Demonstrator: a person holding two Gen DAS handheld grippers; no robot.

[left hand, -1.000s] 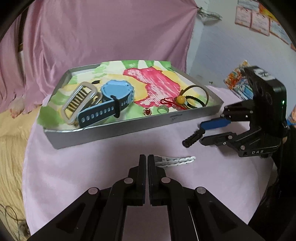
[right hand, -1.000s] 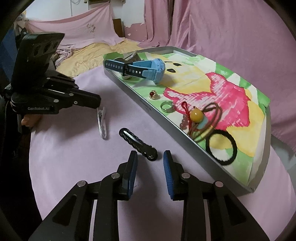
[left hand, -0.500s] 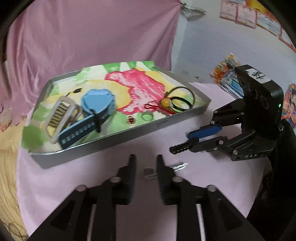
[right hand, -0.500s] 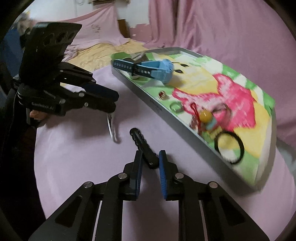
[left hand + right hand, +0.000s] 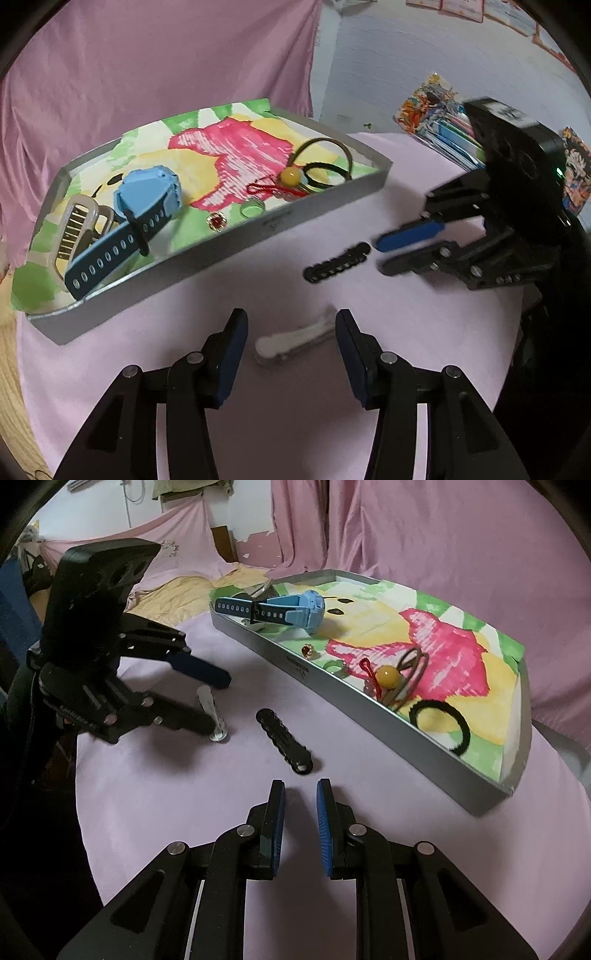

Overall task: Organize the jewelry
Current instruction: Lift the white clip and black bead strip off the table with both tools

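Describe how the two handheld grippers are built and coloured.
Both are black linkage frames with silver pivot screws. The left gripper has dark navy pads and faint white lettering on its frame. The right gripper has bright blue ribbed pads; its boxy black housing shows a green light. No cables or sleeves visible.

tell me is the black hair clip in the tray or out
Out. The black clip lies on the pink cloth beside the tray, apart from it, just ahead of the open right gripper.

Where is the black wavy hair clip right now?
The black hair clip lies on the pink tablecloth, outside the tray, just ahead of the right gripper, with the silver clip beside it.
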